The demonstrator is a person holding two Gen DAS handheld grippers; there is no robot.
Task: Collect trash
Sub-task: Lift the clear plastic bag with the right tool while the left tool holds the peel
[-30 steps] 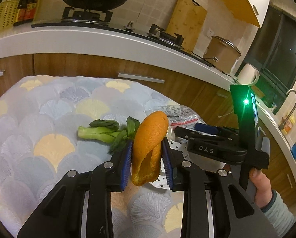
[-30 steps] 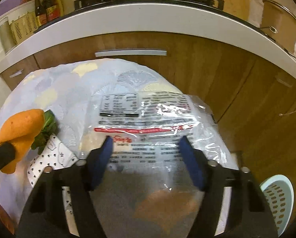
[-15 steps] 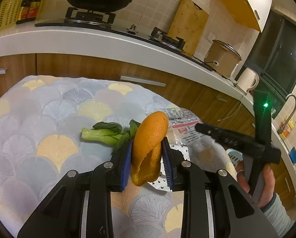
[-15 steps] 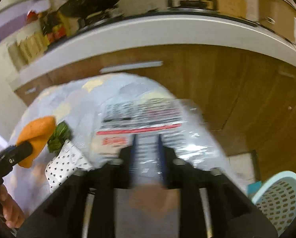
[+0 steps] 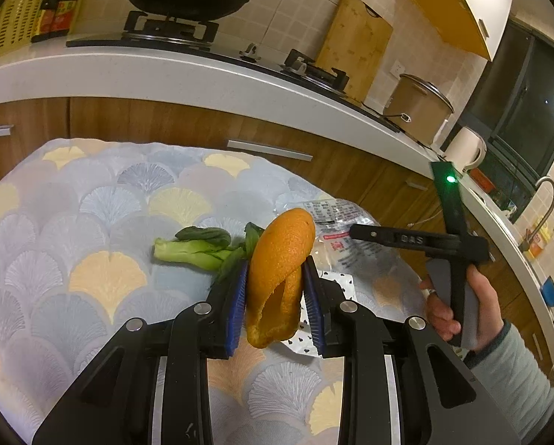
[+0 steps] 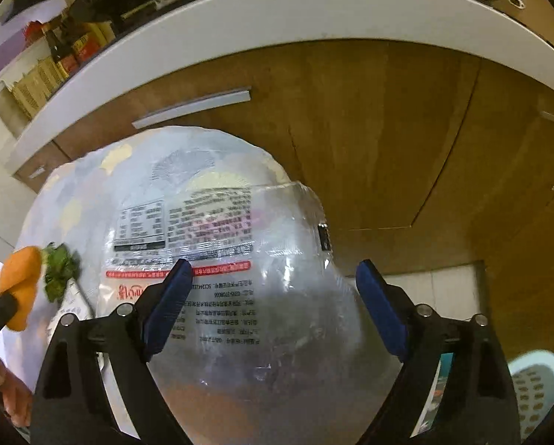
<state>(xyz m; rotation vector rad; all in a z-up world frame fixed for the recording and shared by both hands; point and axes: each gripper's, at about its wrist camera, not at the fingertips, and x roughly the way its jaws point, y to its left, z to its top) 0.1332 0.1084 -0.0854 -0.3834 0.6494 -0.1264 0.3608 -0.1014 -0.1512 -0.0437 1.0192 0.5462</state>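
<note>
Orange peel stands clamped between the blue pads of the left gripper, its long axis running upright along the fingers, tip pointing up and away, the hollow lower end hanging just above the bench. It is lifted off the patterned cloth, so this piece of trash looks already collected and waiting to be carried off.

Under and just behind the peel lies a spotted white paper scrap, flat on the cloth. To its left, a little farther, a green bok choy stalk lies with its long axis left to right, pale stem to the left, leaves touching the peel's side in this view.

Right of these, the right gripper hovers low over a clear printed plastic bag, fingers spread wide apart with nothing between them. The bag lies directly ahead of and beneath those fingers, wider than their gap, printed label toward the far edge of the bench. The right hand is plainly the nearer one to it, so the next grab probably falls to that side: close on a raised fold, since flat film may slip.

Low at the right, a pale perforated basket stands on the floor, likely the bin. Beyond the bench run wooden cabinets and the stove.
</note>
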